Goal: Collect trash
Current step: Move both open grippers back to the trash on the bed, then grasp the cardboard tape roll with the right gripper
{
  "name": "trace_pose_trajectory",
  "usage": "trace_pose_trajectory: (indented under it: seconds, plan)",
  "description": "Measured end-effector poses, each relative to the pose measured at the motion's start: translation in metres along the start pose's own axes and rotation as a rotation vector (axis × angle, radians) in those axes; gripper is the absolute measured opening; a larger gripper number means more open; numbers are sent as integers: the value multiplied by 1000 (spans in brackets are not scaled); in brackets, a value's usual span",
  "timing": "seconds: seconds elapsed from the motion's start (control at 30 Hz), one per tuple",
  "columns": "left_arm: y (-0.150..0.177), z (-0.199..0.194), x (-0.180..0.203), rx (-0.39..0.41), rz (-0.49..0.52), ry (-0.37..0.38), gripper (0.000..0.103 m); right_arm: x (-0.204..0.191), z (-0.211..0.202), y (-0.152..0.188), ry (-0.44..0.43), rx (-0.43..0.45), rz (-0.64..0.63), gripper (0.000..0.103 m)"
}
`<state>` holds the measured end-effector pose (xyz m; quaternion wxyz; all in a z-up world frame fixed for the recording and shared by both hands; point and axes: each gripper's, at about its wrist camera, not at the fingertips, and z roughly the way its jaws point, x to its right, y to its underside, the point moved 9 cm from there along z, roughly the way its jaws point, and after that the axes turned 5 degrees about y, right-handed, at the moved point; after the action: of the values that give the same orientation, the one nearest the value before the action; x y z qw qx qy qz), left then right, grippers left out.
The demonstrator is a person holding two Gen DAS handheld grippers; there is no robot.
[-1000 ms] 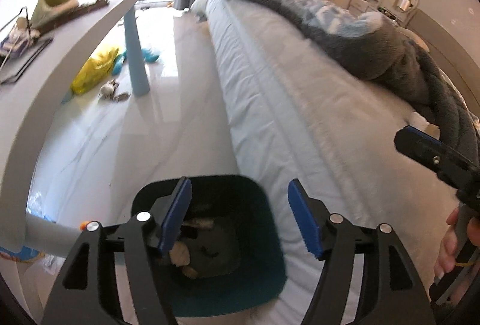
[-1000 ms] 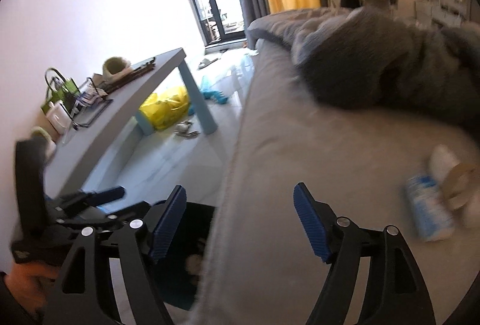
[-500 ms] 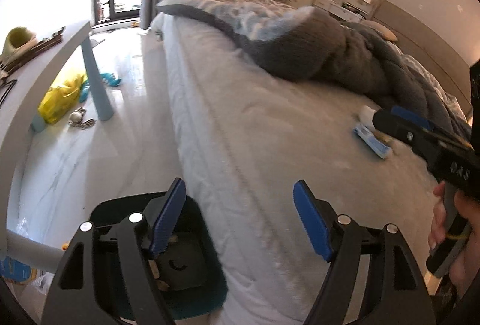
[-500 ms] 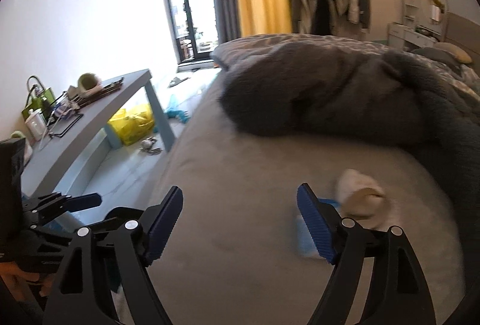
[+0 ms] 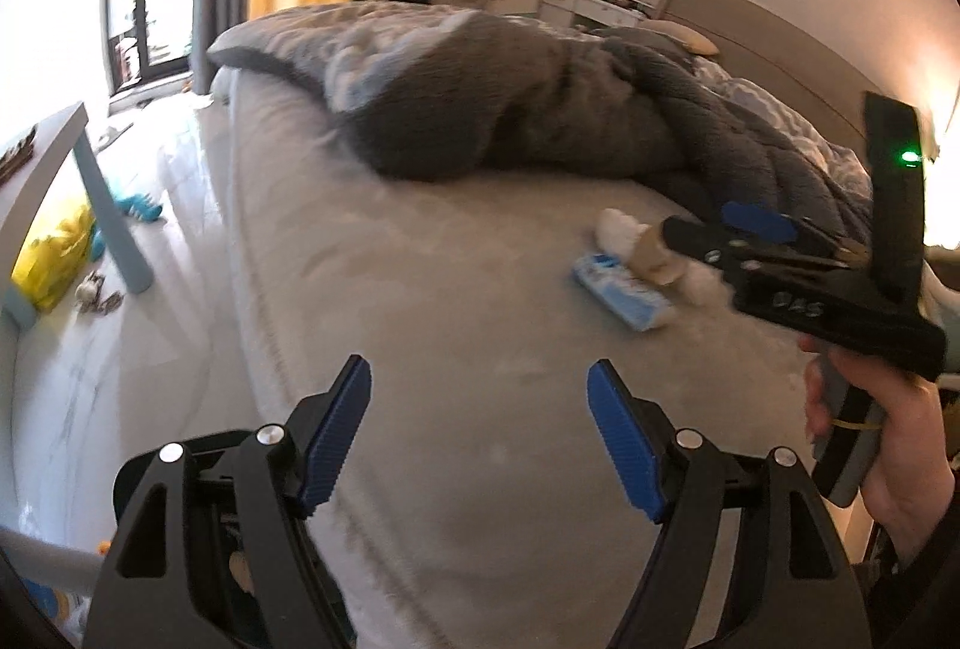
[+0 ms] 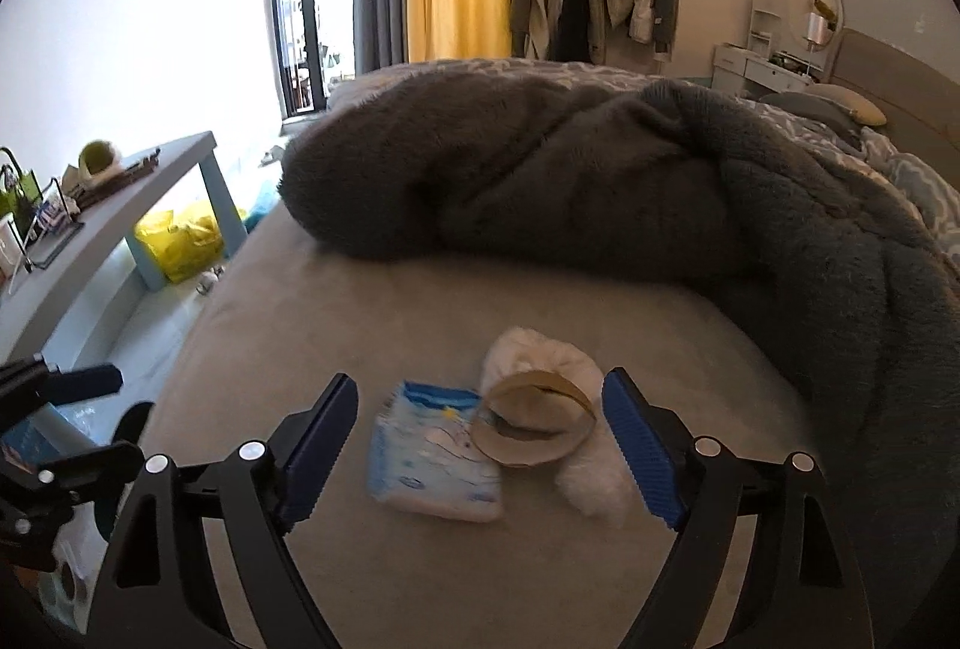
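Cardboard ring (image 6: 536,424), tissue pack (image 6: 433,460) and white wads (image 6: 591,475) lie uncollected on the bed (image 6: 360,343) (beside the grey blanket (image 6: 600,193)), between the right hand-held gripper (image 6: 483,454) fingers, spread wide and empty, as is the left hand-held gripper (image 5: 480,436).

Bare grey bed sheet (image 6: 456,577) lies open between the spread right gripper (image 6: 480,445) and a blue-white tissue pack (image 6: 435,460), cardboard tape ring (image 6: 534,427) and white crumpled tissue (image 6: 543,358). A bulky dark-grey fleece blanket (image 6: 600,187) walls off the far side.
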<state>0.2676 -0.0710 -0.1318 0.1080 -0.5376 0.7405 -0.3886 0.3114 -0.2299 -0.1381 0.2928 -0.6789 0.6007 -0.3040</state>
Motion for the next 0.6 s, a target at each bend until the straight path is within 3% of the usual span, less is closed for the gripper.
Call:
trace_pose_trajectory:
  seconds: [0.6]
  plan:
    - [0, 41, 43, -41, 54, 57, 77, 18, 33, 7, 13, -84, -20, 79]
